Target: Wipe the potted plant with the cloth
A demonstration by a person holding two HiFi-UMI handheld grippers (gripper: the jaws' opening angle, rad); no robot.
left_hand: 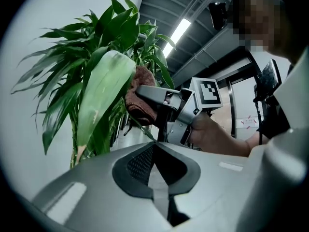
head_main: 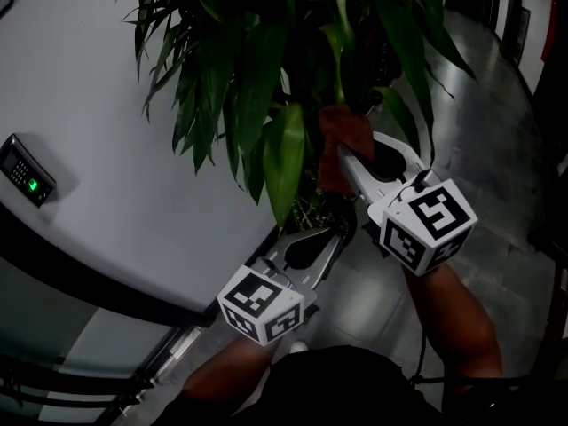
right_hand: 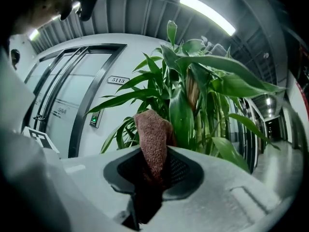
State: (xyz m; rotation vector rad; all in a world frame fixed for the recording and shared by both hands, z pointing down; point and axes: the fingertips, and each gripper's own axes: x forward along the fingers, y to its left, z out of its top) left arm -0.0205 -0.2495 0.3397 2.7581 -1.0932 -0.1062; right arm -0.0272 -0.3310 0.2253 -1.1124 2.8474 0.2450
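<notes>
The left gripper, fingers pressed together on nothing, points at the tall green-leaved potted plant. The right gripper has its fingers clamped on a reddish-brown terry cloth, held among the leaves.

Dense green long-leaved potted plant crowding the space ahead, broad pale-green drooping leaf hanging low across the middle approach, smooth white curved wall closing the left side, glossy grey tiled floor open to the right
</notes>
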